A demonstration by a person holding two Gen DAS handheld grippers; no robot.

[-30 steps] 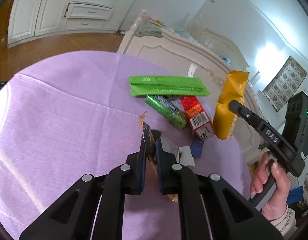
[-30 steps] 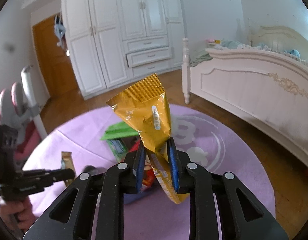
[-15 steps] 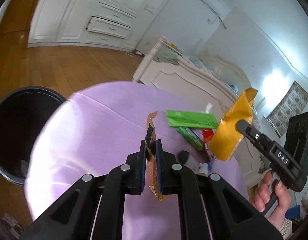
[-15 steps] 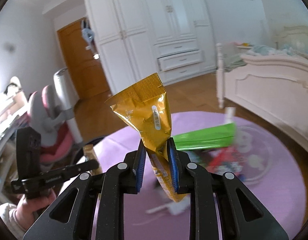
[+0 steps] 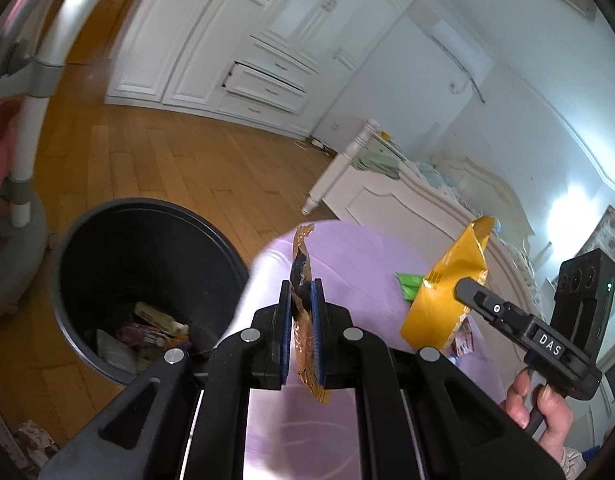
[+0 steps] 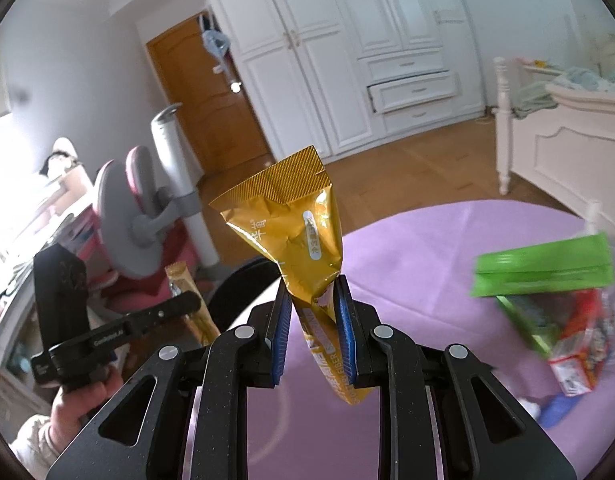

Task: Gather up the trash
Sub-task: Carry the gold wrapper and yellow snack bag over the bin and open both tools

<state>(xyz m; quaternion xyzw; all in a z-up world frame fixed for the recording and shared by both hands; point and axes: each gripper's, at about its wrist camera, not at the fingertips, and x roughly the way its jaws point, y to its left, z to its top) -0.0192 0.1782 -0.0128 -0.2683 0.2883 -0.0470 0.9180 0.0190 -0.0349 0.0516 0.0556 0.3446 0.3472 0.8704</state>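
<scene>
My left gripper [image 5: 301, 292] is shut on a thin brown-gold wrapper [image 5: 301, 264] that stands edge-on between its blue pads, held over the left rim of the purple table [image 5: 355, 264]. Just left of it and lower stands a black trash bin [image 5: 147, 280] with several wrappers inside. My right gripper [image 6: 311, 292] is shut on a large gold snack pouch [image 6: 291, 220], upright above the purple table [image 6: 427, 260]. That pouch [image 5: 451, 292] and the right gripper [image 5: 467, 288] show at the right of the left wrist view. In the right wrist view the left gripper [image 6: 187, 304] holds the thin wrapper [image 6: 183, 288].
A green packet [image 6: 543, 268], a green bar wrapper and a red-white box [image 6: 579, 360] lie at the table's right side. A pink-grey chair [image 6: 123, 216] and a white bed frame [image 6: 555, 152] flank the table. White wardrobes line the far wall over a wooden floor.
Both grippers have swung left with their wrappers, away from the pile on the table. The black bin has come into view under the left gripper, and the pile has slid to the right.
</scene>
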